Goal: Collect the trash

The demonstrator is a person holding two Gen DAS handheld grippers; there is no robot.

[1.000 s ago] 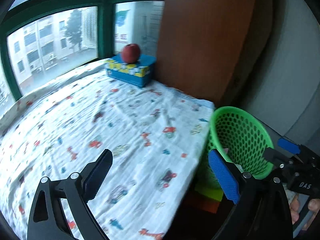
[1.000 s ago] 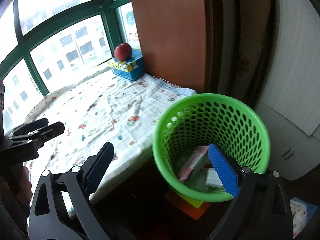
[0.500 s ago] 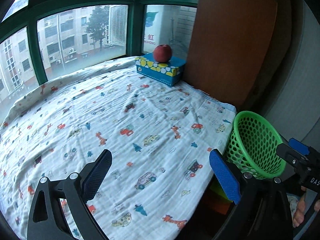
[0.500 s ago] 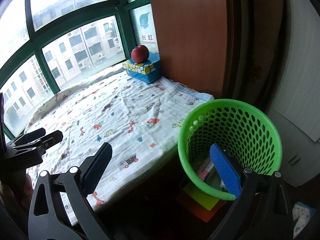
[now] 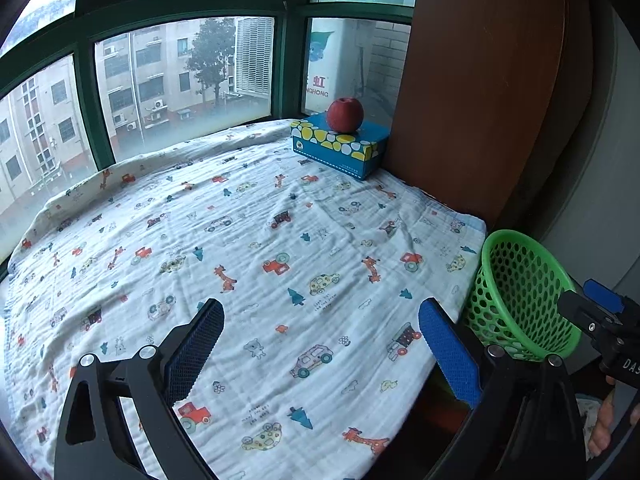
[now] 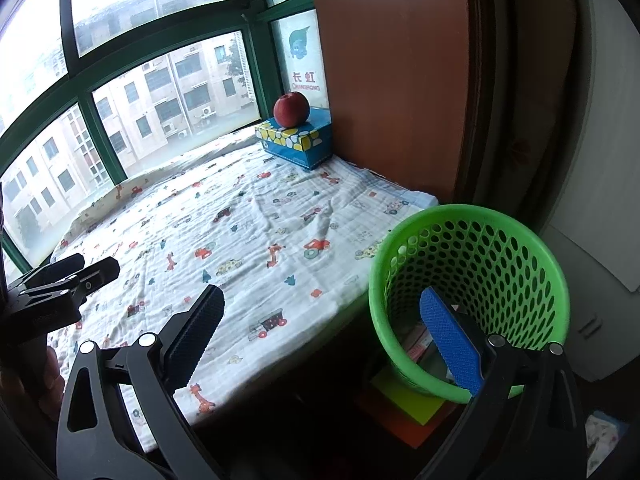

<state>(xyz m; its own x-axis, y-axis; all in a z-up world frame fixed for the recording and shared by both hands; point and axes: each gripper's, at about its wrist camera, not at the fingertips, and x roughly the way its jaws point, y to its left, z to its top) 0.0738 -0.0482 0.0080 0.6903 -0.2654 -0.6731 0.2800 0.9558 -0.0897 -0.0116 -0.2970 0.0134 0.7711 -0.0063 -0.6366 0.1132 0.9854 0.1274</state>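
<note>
A green perforated waste basket (image 6: 492, 236) stands on the floor beside the bed's right edge, with paper scraps (image 6: 420, 346) in its bottom; it also shows in the left wrist view (image 5: 516, 280). My left gripper (image 5: 320, 340) is open and empty above the patterned bedsheet (image 5: 240, 240). My right gripper (image 6: 320, 324) is open and empty, its right finger over the basket's near rim. The right gripper shows at the right edge of the left wrist view (image 5: 600, 312), and the left gripper at the left edge of the right wrist view (image 6: 68, 284).
A red apple (image 5: 345, 114) sits on a blue and yellow tissue box (image 5: 340, 146) at the bed's far corner. A brown wooden panel (image 5: 480, 80) rises to the right, and windows run behind the bed. Coloured sheets (image 6: 408, 404) lie on the floor under the basket.
Both grippers have pulled back and up from the basket. The left view has swung left over the bed, and the basket now sits lower right in both views.
</note>
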